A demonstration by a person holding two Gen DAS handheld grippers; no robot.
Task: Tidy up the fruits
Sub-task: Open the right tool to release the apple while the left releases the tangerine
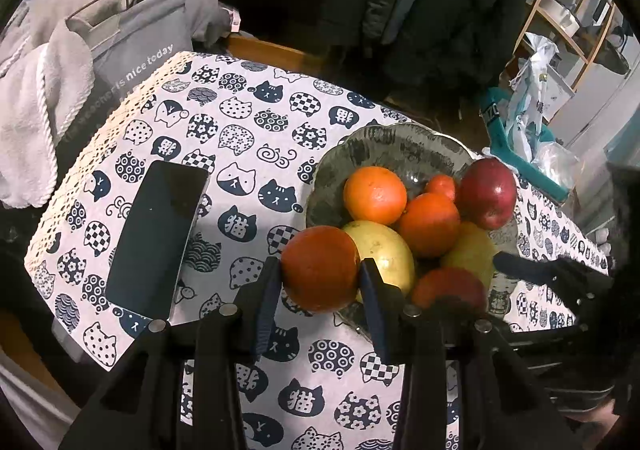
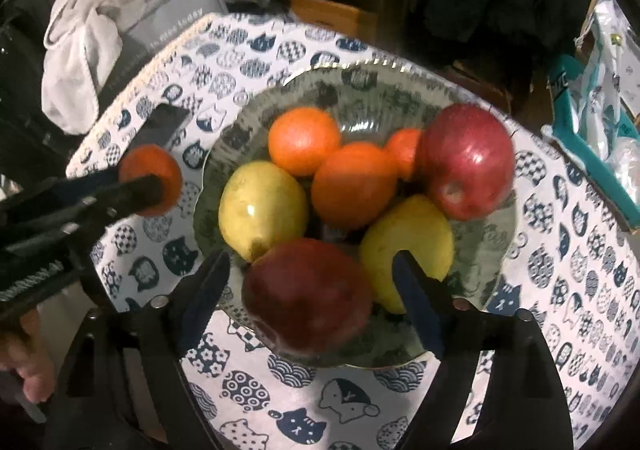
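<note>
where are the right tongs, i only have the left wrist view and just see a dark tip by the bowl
Observer: The right tongs hang over the bowl, open, one finger on each side of a red apple.
Operator: are the pads touching it
Observer: No, a gap shows on both sides.
Operator: is it down in the bowl
Observer: It looks so, by the near rim, in front of a yellow fruit; it is blurred.

Grey fabric bag (image 1: 132, 62): white print "nice today" legible, preceding words unclear; tablecloth (image 1: 240, 130): cat heads with Chinese character 猫
</note>
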